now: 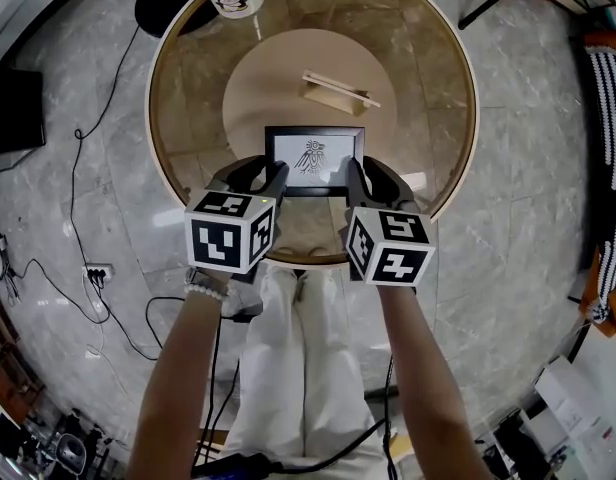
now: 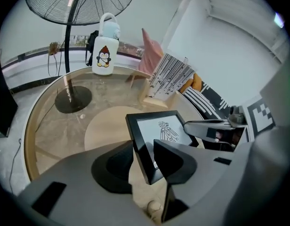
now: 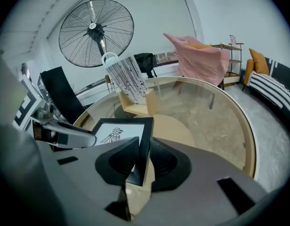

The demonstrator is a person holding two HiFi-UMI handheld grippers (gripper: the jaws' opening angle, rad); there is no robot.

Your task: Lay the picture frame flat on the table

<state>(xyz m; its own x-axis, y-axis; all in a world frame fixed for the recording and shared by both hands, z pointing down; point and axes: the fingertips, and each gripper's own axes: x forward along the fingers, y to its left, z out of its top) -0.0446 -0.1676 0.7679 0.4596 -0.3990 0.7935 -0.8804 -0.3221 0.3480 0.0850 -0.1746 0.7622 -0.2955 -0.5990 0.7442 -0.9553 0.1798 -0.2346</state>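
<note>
A black picture frame (image 1: 315,158) with a bird drawing lies face up, low over the near part of the round glass table (image 1: 458,58); I cannot tell whether it rests on the glass. My left gripper (image 1: 270,176) is at its left edge. In the left gripper view that edge (image 2: 159,131) sits between the jaws of the gripper (image 2: 142,157), which stand open with a gap beside the frame. My right gripper (image 1: 360,173) is at the right edge. In the right gripper view the gripper (image 3: 141,159) is shut on the frame's edge (image 3: 114,131).
A wooden stand (image 1: 338,90) holding a striped card (image 2: 166,74) sits just beyond the frame. A white penguin bottle (image 2: 105,46) stands at the table's far rim. A floor fan (image 3: 95,32) and a pink-draped chair (image 3: 197,60) stand past the table. Cables run across the floor at the left.
</note>
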